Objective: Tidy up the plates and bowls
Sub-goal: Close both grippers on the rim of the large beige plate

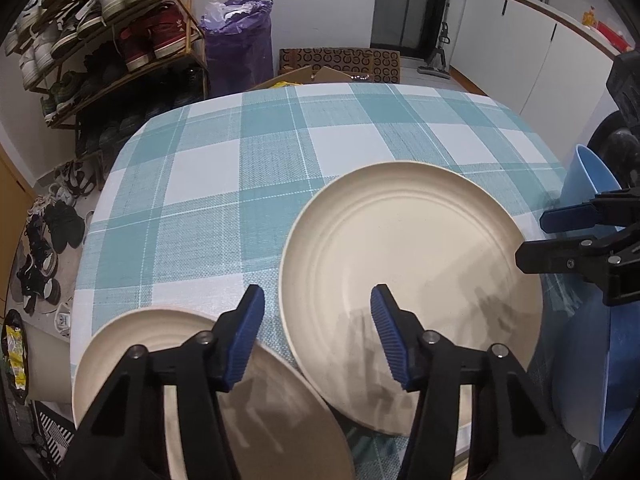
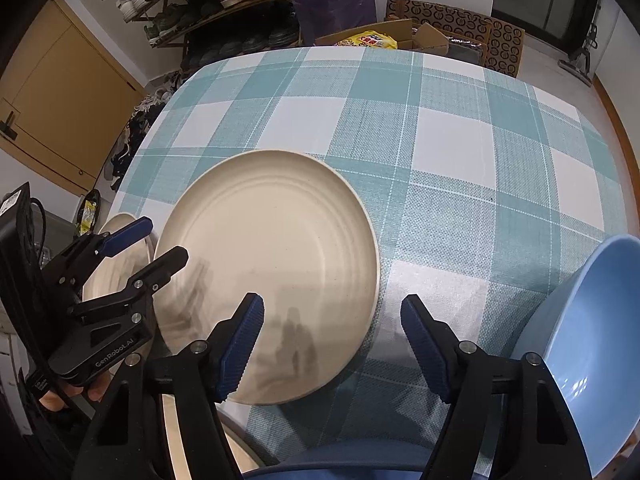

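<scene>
I've got both grippers hovering over the near edge of the checked tablecloth (image 2: 452, 140). Landmark is the large cream plate (image 2: 272, 264): it lies flat on the cloth, near the front edge.

Left gripper (image 1: 318, 334): jaws spread wide, nothing between them, above the near-left rim of the large plate. In the right wrist view I see it (image 2: 160, 240) from the side, to the left of that plate, jaws apart.

Right gripper (image 2: 332, 346): jaws also apart, empty, over the plate's near-right rim.

Second cream plate (image 1: 120, 344) sits left of the large plate, at the table's near-left corner; whether the rims touch, I can't tell. Blue bowl (image 2: 592, 320) is right of the large plate, apart from it.

Shoe rack (image 1: 100, 40) stands beyond the table, far left of the plate.
</scene>
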`<state>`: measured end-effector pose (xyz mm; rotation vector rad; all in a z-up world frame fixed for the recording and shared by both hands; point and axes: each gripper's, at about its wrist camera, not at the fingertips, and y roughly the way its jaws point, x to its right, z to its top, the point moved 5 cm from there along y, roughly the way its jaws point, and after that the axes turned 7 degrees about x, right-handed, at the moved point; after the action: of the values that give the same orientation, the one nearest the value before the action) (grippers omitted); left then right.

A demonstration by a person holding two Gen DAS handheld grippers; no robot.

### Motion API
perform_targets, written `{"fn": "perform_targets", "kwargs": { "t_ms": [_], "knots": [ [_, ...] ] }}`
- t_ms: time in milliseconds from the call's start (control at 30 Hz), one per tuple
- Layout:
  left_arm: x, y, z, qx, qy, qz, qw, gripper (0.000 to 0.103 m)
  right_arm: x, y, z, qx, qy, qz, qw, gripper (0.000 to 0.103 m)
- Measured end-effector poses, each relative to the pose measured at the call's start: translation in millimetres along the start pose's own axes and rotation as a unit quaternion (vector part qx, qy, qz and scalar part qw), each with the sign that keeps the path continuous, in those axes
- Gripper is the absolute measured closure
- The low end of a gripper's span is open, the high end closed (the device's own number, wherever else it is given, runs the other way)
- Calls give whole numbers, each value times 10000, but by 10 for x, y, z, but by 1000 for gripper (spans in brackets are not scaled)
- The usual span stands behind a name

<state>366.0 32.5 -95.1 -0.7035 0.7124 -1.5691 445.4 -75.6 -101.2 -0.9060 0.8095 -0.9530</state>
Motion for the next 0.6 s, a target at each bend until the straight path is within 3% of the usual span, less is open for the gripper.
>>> {"fn": "perform_targets", "kwargs": {
  "t_ms": [500, 600],
  "knots": [
    [97, 62, -57, -187, 253, 31, 9995, 52, 18, 117, -45, -183, -45, -138, 9997, 34],
    [101, 52, -69, -192, 227, 18, 9996, 52, 9, 149, -66, -228, -76, -158, 9996, 39]
  ]
}}
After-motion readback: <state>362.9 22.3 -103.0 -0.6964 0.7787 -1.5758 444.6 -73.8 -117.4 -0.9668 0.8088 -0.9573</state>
